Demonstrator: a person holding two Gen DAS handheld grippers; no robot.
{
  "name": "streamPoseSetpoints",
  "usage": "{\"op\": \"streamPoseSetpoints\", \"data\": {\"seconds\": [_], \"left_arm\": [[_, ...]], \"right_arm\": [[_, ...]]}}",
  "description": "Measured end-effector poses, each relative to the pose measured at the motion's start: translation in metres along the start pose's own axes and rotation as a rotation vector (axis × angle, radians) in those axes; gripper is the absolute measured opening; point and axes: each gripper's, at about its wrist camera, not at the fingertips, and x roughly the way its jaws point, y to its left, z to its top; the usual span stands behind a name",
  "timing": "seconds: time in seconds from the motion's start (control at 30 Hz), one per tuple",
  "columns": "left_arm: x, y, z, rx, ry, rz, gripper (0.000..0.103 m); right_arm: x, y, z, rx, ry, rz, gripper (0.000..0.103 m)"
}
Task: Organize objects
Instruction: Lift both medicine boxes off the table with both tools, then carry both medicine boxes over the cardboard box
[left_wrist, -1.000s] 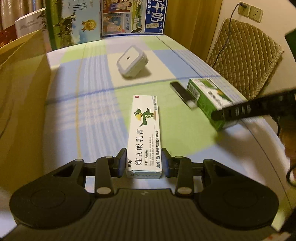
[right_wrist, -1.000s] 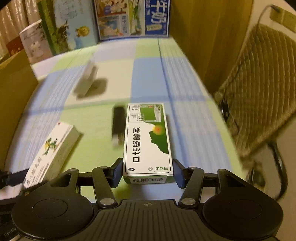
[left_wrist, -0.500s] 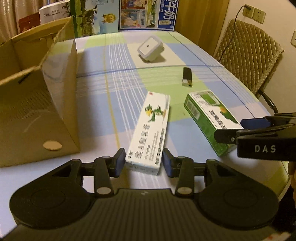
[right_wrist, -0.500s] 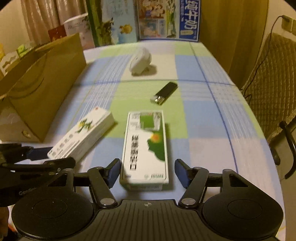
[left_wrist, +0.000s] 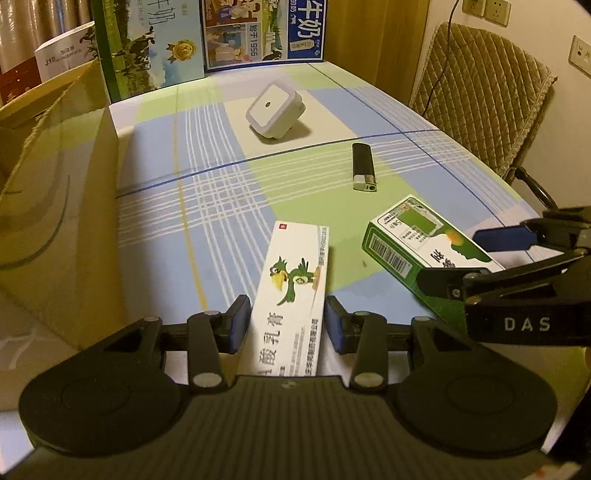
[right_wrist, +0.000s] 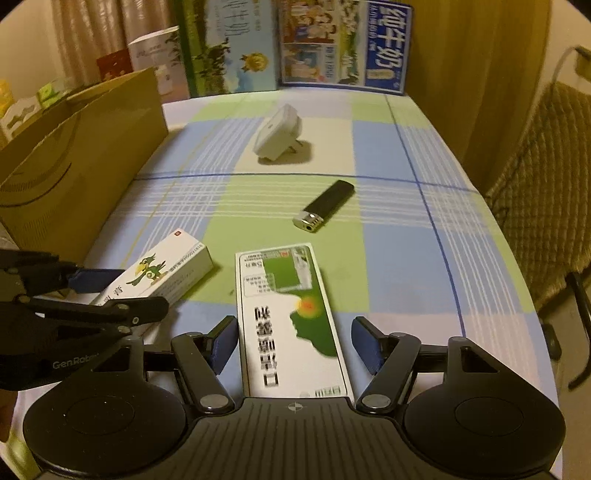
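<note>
Checked tablecloth (left_wrist: 207, 206) in blue, green and white covered the table; milk cartons (right_wrist: 343, 44) stood along the far edge, a quilted chair (left_wrist: 480, 92) to the right, an open cardboard box (left_wrist: 55, 206) on the left.

Left gripper (left_wrist: 286, 321): pads sat at both long sides of the white ointment box (left_wrist: 295, 291). They looked closed on it, though a thin gap could not be ruled out. The box's long axis ran straight out along the fingers, far end pointing up-table.

Right gripper (right_wrist: 293, 343): spread. The green-and-white medicine box (right_wrist: 291, 317) lay between the fingers, with clear space at the right pad and a sliver at the left. Long axis again along the fingers. The print on it was blurred, so contact with the cloth could not be judged.

Key relation, as a judgement: the cardboard box lay to the left of both tools and nearest the left one, so the ointment box had the shorter carry, if the box was the destination.

Unclaimed: a black lighter (right_wrist: 325, 206) and a white plug-in night light (left_wrist: 275, 110), both farther up-table, well apart from the fingers.

View differences: the right camera showed the night light's plug prongs and items behind the cardboard box; the left showed its square face and wall sockets (left_wrist: 484, 9). Each view caught the other tool from the side.
</note>
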Motion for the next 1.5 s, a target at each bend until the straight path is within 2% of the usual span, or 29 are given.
{"op": "streamPoseSetpoints", "data": {"seconds": [0.1,0.23,0.33,0.43,0.63,0.9,1.13,1.3,1.5], "left_arm": [[0.005,0.0,0.002,0.008,0.009,-0.003,0.038],[0.008,-0.001,0.003,0.021,0.01,-0.006,0.038],[0.01,-0.002,0.004,0.031,0.013,-0.004,0.038],[0.009,-0.004,0.005,0.037,0.022,-0.006,0.033],[-0.005,-0.007,0.004,0.021,0.02,0.001,0.033],[-0.05,-0.008,0.01,-0.025,-0.026,-0.011,0.033],[-0.1,-0.005,0.016,-0.046,-0.08,-0.003,0.033],[-0.14,0.011,0.021,-0.06,-0.133,0.036,0.033],[-0.182,0.046,0.024,-0.084,-0.171,0.118,0.033]], "right_arm": [[0.006,-0.001,0.001,-0.003,0.016,0.004,0.064],[0.008,0.002,-0.002,-0.021,0.033,0.008,0.056],[0.008,0.002,-0.002,-0.01,0.033,0.001,0.054],[0.007,0.002,-0.003,-0.003,0.034,-0.011,0.053],[-0.004,-0.003,-0.001,0.049,0.024,-0.032,0.052],[-0.051,-0.003,0.008,0.108,-0.035,-0.025,0.052],[-0.094,0.011,0.023,0.106,-0.111,-0.001,0.052],[-0.118,0.037,0.037,0.081,-0.163,0.063,0.052],[-0.134,0.089,0.063,0.015,-0.209,0.169,0.052]]}}
